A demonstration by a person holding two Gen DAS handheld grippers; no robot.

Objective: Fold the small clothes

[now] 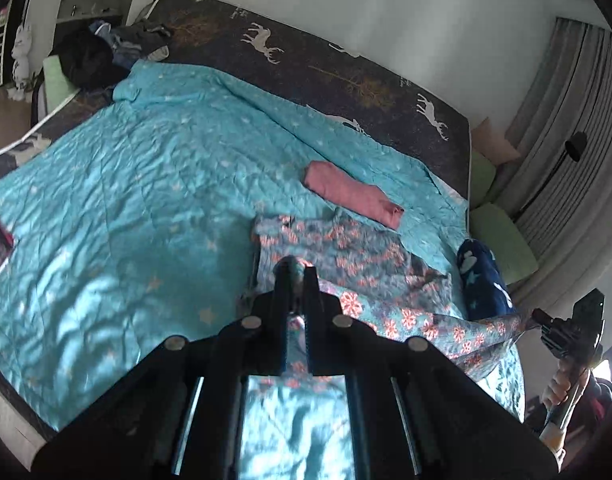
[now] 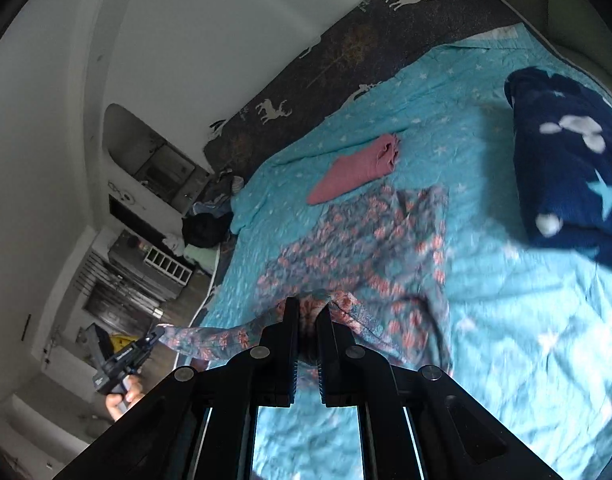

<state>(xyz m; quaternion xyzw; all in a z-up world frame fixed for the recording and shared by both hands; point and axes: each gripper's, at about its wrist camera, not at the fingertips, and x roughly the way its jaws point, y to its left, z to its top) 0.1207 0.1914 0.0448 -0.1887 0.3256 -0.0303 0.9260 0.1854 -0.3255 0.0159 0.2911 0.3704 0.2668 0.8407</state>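
Both tools are pinching the near edge of the floral garment point(image 1: 358, 264): the left tool point(image 1: 297, 270) pressed tight on one corner, the right tool point(image 2: 308, 306) on the other, so the hem is stretched between them above the blue quilt point(image 1: 126, 208) on the bed while the far part lies flat. This looks like the first fold, with the lifted edge ready to go over. Next, I judge, both tools should carry it evenly toward the far end, near the folded pink garment point(image 1: 352, 192), and lay it down square.
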